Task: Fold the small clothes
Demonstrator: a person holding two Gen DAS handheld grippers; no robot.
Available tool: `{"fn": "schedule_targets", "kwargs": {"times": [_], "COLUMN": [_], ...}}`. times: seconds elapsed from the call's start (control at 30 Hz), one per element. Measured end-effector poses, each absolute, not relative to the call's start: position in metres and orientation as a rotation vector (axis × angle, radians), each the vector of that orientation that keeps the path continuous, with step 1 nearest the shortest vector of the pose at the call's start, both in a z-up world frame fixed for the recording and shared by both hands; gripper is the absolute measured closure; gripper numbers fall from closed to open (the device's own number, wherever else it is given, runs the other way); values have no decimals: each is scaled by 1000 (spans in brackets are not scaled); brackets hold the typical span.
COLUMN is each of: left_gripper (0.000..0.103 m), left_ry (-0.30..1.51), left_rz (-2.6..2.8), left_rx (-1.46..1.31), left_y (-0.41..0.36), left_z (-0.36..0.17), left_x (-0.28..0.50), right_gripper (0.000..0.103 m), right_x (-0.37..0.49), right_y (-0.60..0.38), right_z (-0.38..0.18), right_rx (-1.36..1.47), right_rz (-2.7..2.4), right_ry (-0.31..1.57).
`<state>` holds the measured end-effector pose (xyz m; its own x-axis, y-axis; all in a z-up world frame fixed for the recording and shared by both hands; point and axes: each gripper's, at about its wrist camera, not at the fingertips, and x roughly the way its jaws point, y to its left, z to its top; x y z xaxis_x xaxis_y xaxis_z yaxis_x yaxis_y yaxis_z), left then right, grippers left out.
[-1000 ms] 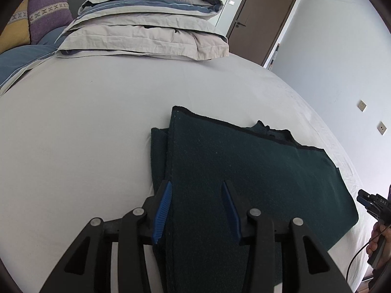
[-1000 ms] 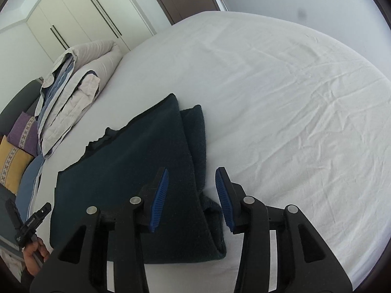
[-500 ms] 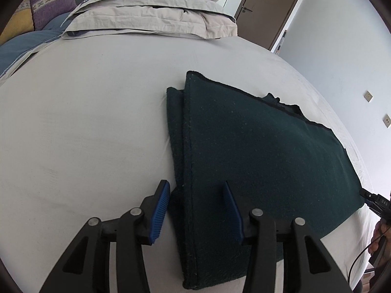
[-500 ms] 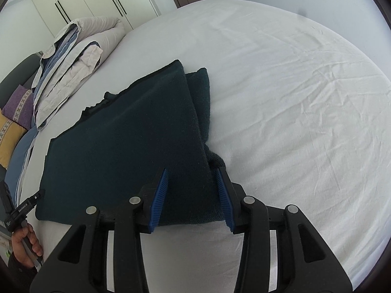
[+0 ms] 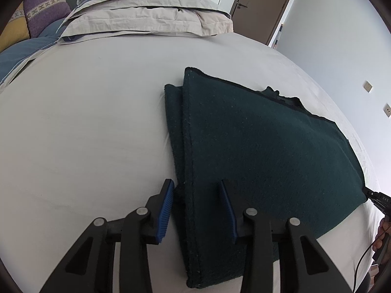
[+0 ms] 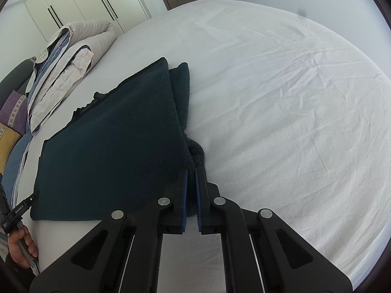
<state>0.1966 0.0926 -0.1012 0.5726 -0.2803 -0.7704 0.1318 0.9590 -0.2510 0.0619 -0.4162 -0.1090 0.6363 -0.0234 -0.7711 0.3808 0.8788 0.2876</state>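
Note:
A dark green garment (image 5: 256, 146) lies folded on the white bed sheet (image 5: 85, 134), with a thicker rolled part along one side. My left gripper (image 5: 197, 188) straddles its near left edge. The jaws are closing, with the cloth edge between the blue pads (image 5: 166, 210), which do not visibly squeeze it. In the right wrist view the same garment (image 6: 117, 146) spreads to the left. My right gripper (image 6: 191, 171) is shut on its near right corner, with dark cloth pinched between the pads.
A stack of folded beige and blue bedding (image 5: 146, 12) sits at the far end of the bed, also seen as bedding (image 6: 66, 73). Purple and yellow cushions (image 5: 46, 9) lie beyond. A brown door (image 5: 264, 5) and wardrobes (image 6: 73, 0) stand behind. Wrinkled sheet (image 6: 293, 109) spreads right.
My right gripper dropped onto the garment's near corner and its jaws shut on the cloth. The left gripper tipped down over the left edge and its jaws narrowed slightly.

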Motion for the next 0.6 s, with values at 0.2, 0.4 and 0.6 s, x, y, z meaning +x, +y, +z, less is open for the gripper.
{"fn": "schedule_targets", "kwargs": {"times": [0.2, 0.4, 0.6], "left_gripper": [64, 56, 55], "left_ry": [866, 771, 901], "left_rz": [-200, -285, -365], "left_rx": [-157, -62, -3], "left_y": [89, 43, -13], "left_z": [-76, -43, -79], "left_x": [185, 187, 200], "right_gripper": [90, 71, 70], "right_x": [62, 70, 130], "right_y": [-426, -400, -296], "right_z": [-98, -47, -82], "right_rx": [524, 561, 704], "right_rz": [-236, -131, 309], "right_ry": [815, 643, 837]}}
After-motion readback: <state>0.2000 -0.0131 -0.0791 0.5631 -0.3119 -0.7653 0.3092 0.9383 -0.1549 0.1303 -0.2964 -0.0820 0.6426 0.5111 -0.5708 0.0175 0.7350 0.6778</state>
